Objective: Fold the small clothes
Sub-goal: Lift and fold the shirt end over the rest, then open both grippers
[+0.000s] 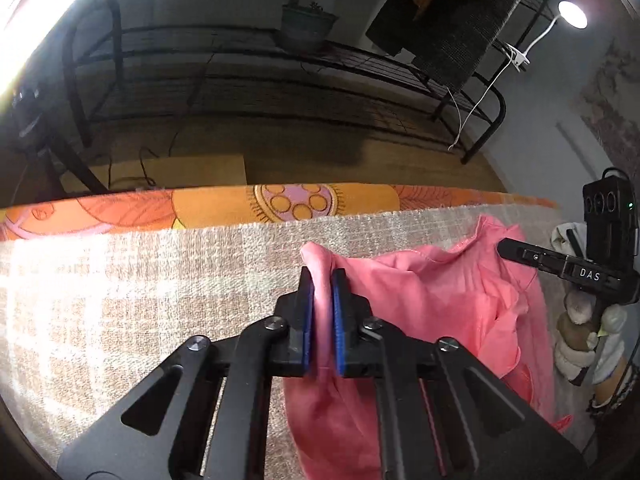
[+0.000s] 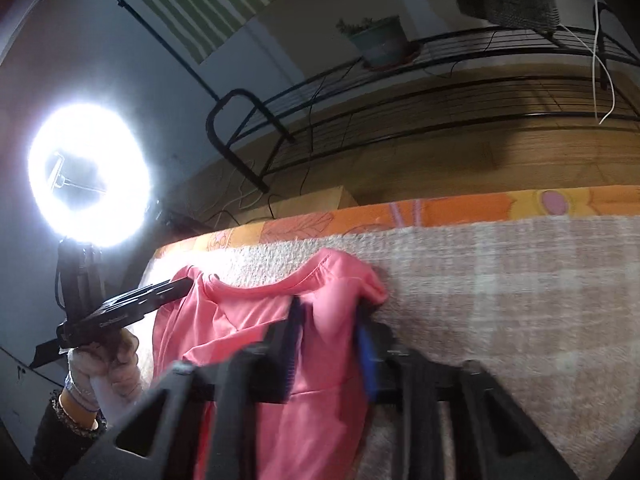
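Observation:
A small pink garment [image 1: 432,300] lies bunched on a beige woven mat [image 1: 120,300] over an orange patterned cloth [image 1: 224,208]. My left gripper [image 1: 322,276] is shut on a fold of the pink garment and holds it up. In the left wrist view the right gripper [image 1: 504,246] reaches the garment's far corner from the right. In the right wrist view the pink garment [image 2: 248,320] drapes between the jaws of my right gripper [image 2: 330,312], which stand fairly wide apart around a shoulder of it. The left gripper [image 2: 184,286] shows at the garment's left edge.
A black wire rack [image 1: 280,64] with a potted plant [image 1: 306,24] stands beyond the table on a wooden floor. A bright ring light [image 2: 90,174] is at the left in the right wrist view. A cardboard box [image 1: 180,170] sits just past the table's far edge.

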Action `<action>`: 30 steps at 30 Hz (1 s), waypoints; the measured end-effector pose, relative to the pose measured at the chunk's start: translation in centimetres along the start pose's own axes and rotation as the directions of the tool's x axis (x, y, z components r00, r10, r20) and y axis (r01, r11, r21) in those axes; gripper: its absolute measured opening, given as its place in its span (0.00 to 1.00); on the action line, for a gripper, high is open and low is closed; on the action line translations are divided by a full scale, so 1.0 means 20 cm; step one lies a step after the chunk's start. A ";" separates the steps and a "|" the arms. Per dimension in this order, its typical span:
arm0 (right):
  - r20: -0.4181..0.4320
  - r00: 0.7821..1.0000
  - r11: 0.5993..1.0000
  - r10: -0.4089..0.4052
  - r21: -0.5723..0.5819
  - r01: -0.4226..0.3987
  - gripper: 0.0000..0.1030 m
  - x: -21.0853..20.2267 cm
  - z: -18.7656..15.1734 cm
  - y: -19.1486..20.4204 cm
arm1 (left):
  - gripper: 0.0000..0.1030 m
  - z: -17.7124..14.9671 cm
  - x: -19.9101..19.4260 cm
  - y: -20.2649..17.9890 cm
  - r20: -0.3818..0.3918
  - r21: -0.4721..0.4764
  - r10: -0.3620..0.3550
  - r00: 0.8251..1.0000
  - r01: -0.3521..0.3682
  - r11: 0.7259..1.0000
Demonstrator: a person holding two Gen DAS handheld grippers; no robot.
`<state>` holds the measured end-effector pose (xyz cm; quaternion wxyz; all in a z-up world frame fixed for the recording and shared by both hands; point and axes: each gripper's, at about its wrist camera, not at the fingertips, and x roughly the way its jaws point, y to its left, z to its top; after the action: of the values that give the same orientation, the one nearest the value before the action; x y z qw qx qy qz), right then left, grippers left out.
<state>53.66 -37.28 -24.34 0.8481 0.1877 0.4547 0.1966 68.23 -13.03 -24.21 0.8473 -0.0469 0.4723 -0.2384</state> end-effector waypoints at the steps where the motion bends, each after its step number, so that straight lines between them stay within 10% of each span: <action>1: 0.003 1.000 1.000 -0.013 -0.017 0.014 0.05 0.00 -0.01 0.02 | 0.04 -0.01 -0.02 -0.01 0.013 0.006 -0.006 1.000 0.006 1.000; 14: 0.132 0.991 0.990 0.037 -0.141 -0.019 0.02 -0.40 -0.11 0.29 | 0.03 -0.12 -0.45 -0.14 0.113 0.013 -0.048 0.992 0.047 0.999; 30: 0.083 0.995 0.970 0.047 -0.244 -0.025 0.02 -0.81 -0.57 0.59 | 0.03 -0.66 -0.90 -0.36 0.127 0.036 -0.033 0.991 0.029 0.999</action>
<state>33.94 -33.85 -13.05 0.8802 0.0995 0.3859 0.2576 46.87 -9.39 -15.26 0.8727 -0.0550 0.4122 -0.2560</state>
